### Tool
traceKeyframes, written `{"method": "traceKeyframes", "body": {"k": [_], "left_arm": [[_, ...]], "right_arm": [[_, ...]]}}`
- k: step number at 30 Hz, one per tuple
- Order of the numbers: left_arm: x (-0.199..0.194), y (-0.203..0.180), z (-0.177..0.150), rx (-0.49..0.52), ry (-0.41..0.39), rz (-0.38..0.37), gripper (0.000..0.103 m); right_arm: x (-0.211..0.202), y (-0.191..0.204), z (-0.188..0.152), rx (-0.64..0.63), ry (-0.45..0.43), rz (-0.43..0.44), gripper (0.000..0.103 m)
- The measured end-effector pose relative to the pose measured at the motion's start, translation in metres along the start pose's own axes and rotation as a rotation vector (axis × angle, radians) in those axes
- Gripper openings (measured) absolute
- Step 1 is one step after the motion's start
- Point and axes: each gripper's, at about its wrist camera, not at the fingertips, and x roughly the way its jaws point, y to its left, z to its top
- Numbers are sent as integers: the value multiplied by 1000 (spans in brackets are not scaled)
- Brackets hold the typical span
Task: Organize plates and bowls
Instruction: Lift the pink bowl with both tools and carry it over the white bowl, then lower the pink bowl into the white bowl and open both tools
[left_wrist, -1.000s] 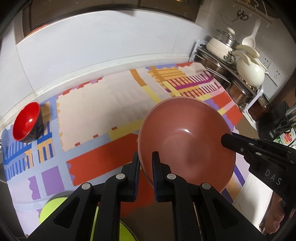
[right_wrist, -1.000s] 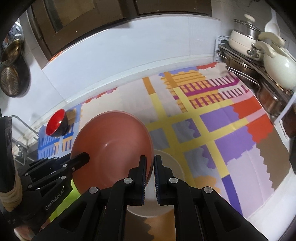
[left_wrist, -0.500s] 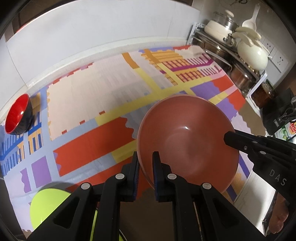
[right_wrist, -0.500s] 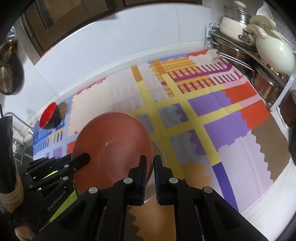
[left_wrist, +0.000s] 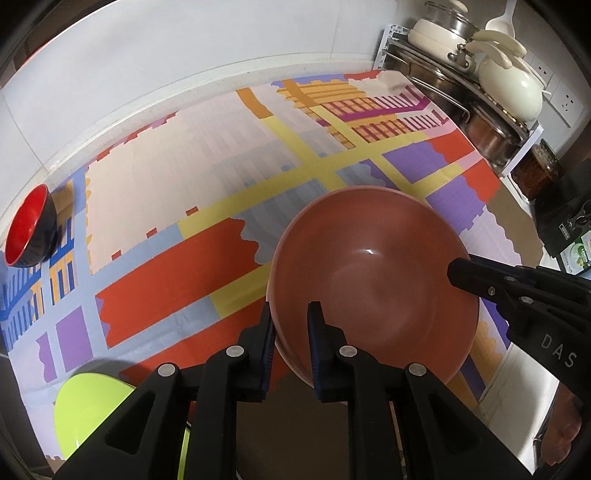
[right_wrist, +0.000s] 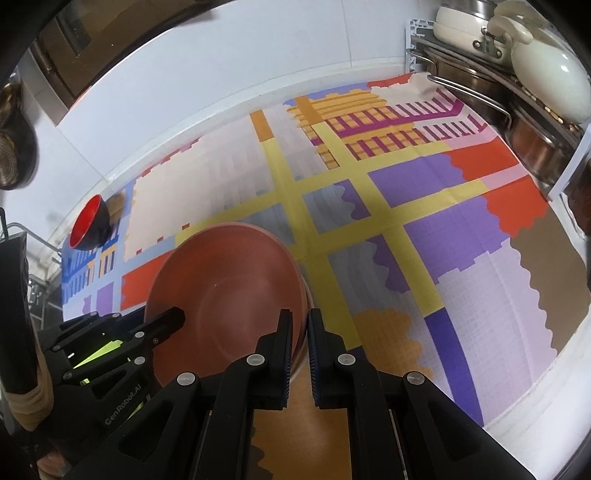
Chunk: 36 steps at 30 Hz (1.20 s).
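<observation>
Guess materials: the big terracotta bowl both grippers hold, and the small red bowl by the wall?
Terracotta bowl: matte-satin, thin even rim, one small soft highlight; looks like melamine or plastic, glazed ceramic possible. Small red bowl: glossy red inside, black outside, lacquer-style; likely plastic or lacquerware. The picture cannot settle either.

Light was bright and even; a small glare spot sat inside the terracotta bowl (left_wrist: 373, 273), and fisheye edges bent darkly.
</observation>
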Motion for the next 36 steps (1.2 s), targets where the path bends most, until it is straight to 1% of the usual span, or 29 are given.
{"method": "traceKeyframes", "body": {"k": [7,9,13,17,19,21,23,26,31,36], "left_arm": [[1,-3,0,4,-10,12,22],[1,-3,0,6,-11,10,27],[1,-2,1,1,-16,4,33],[3,-3,1,-7,-12,-11,41],[2,-3,1,-4,-21,-9,47],[0,-3,1,-8,-34,-4,53],[-4,-2,1,-13,-47,-2,56],[-9,-1,2,-15,-66,8,57],[-19,4,3,-23,-91,6,58],[-32,14,3,-38,-129,32,59]], "right_arm": [[8,-2,-3,-1,21,10,10],[9,-2,-4,-3,24,14,11],[11,-2,-5,-11,27,20,11],[14,-2,-7,-11,40,18,11],[14,-3,-7,-8,41,15,13],[13,-3,-8,-8,36,12,23],[11,-2,-8,-12,26,2,29],[5,0,-8,-24,7,-15,29],[-2,6,-7,-42,-10,-13,29],[-9,13,-6,-61,-32,-14,29]]}}
